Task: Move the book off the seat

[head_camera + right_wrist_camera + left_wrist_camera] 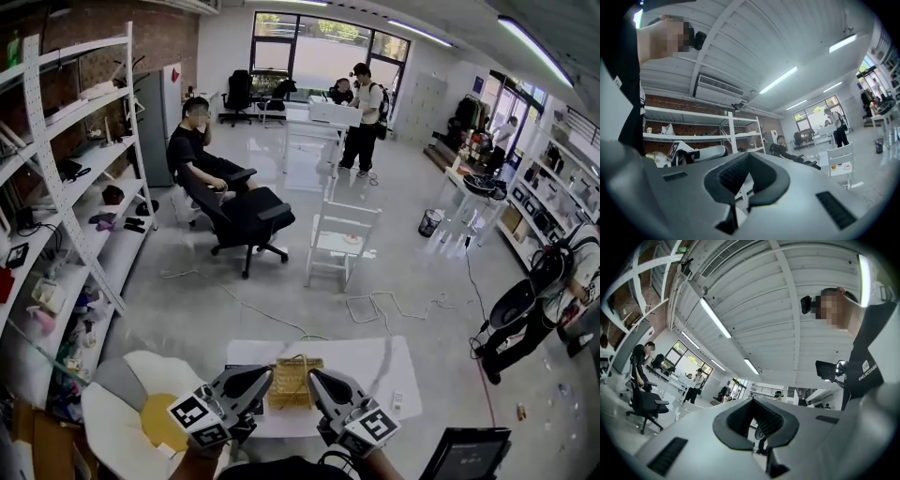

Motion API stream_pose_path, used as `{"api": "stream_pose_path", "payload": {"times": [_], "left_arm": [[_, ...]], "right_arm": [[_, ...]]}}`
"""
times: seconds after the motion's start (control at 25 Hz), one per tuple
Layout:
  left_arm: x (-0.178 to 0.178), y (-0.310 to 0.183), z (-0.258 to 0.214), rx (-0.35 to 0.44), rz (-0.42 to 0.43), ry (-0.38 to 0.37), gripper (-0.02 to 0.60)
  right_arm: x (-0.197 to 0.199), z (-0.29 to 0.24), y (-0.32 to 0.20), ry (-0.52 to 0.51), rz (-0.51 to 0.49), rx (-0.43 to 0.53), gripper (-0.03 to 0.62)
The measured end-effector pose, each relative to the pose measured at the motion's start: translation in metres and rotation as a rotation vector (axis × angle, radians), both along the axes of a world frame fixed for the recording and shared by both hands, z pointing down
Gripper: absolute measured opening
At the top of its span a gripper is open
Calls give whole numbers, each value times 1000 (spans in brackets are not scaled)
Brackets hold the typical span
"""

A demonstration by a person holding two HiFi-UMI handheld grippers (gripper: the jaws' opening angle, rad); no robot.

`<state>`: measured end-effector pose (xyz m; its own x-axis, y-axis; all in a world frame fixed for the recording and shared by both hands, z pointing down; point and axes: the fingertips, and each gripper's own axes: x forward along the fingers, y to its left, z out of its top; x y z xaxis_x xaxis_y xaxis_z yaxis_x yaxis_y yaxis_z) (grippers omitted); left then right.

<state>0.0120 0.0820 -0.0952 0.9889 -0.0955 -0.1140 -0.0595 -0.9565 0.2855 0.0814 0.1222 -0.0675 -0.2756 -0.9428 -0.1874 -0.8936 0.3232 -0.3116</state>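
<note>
Head view. The left gripper (255,382) and right gripper (323,384) sit side by side at the bottom of the frame, noses aimed out into the room rather than down. Directly between and below their tips lies a tan, ribbed-looking rectangular item, which I take to be the book (294,382). This is a judgement, as its surface detail is too small to confirm. It lies flat on a white surface (375,361), presumably the seat. Its slightly longer side runs away from the grippers. The two are about equally near it, so neither arm has the advantage. The move ahead turns on tipping the noses down onto it. A petal-shaped white cushion with a yellow centre (122,412) sits off to the left gripper's outer side.

Left gripper view. The jaws are closed tip to tip with nothing caught between them; only the room shows through the gap behind the tips. The camera looks up at the ceiling (754,296) and across the room. The book is not in frame, so it lies under this gripper's line of sight.

Right gripper view. The jaws also meet at the tips and are empty. Shelving (693,126) is ahead and a white chair (841,164) is far off to one side. The book is again out of frame, below.
</note>
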Motion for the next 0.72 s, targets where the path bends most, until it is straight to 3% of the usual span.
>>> {"api": "stream_pose_path", "payload": {"times": [0.2, 0.36, 0.56, 0.72], "left_arm": [[-5, -14, -6, 8, -37, 19, 5], [-4, -22, -4, 62, -94, -12, 5], [7, -14, -2, 65, -29, -53, 5], [15, -14, -6, 11, 6, -5, 5]], "right_arm": [[-4, -4, -14, 22, -17, 13, 12], [-2, -4, -21, 20, -25, 17, 12], [3, -5, -26, 17, -12, 27, 12], [5, -7, -30, 16, -6, 36, 12]]}}
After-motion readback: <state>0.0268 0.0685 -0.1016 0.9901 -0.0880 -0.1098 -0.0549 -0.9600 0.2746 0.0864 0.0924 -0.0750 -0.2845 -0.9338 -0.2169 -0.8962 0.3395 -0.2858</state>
